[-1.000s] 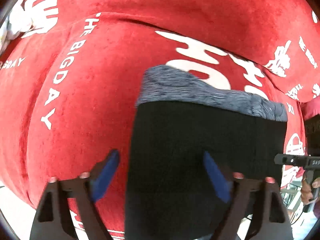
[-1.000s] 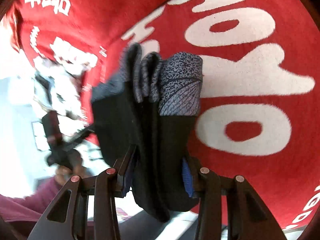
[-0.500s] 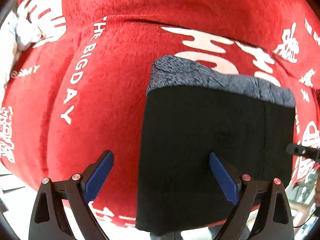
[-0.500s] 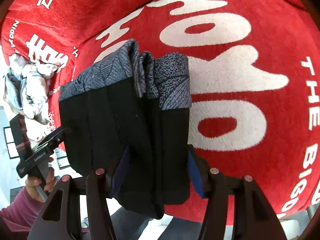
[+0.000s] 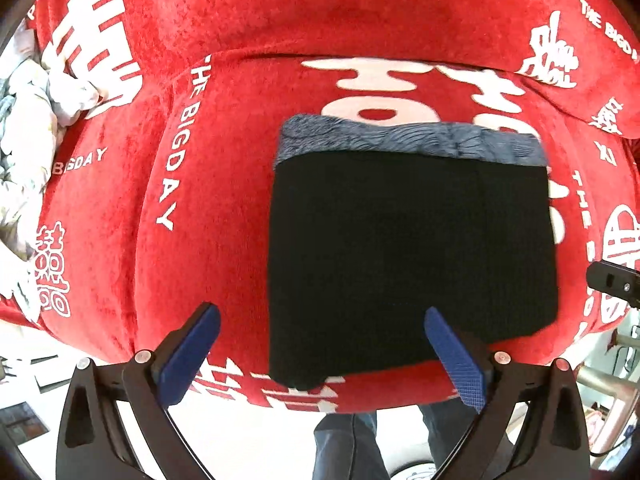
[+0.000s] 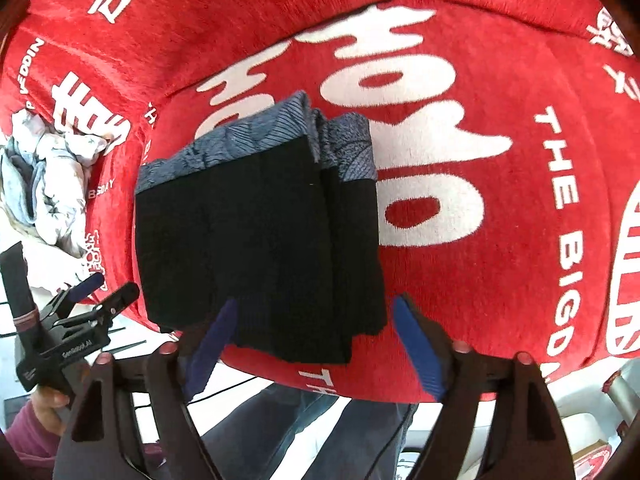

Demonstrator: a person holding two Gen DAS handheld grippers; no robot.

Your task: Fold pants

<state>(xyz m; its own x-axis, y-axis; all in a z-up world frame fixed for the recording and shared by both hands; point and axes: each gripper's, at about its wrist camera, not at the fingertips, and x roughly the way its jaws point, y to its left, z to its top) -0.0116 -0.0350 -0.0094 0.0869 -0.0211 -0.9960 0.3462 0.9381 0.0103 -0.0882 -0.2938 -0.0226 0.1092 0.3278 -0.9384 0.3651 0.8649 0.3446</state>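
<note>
With both my left gripper (image 5: 320, 354) and right gripper (image 6: 316, 340) spread wide and holding nothing, the folded pants (image 5: 408, 248) lie on the red blanket (image 5: 224, 20) near its front edge, where I judge a careless brush could topple the stacked layers.

Folded pants (image 5: 412, 248) occupy centre-right of red cloth (image 5: 224, 208). Bare cloth left of pants and far side: open approach. Crumpled pale fabric (image 5: 28, 136) blocks far-left edge. Right of pants (image 6: 256, 240): cloth (image 6: 500, 208) unobstructed. Both grippers' fingers spread, off fabric.
</note>
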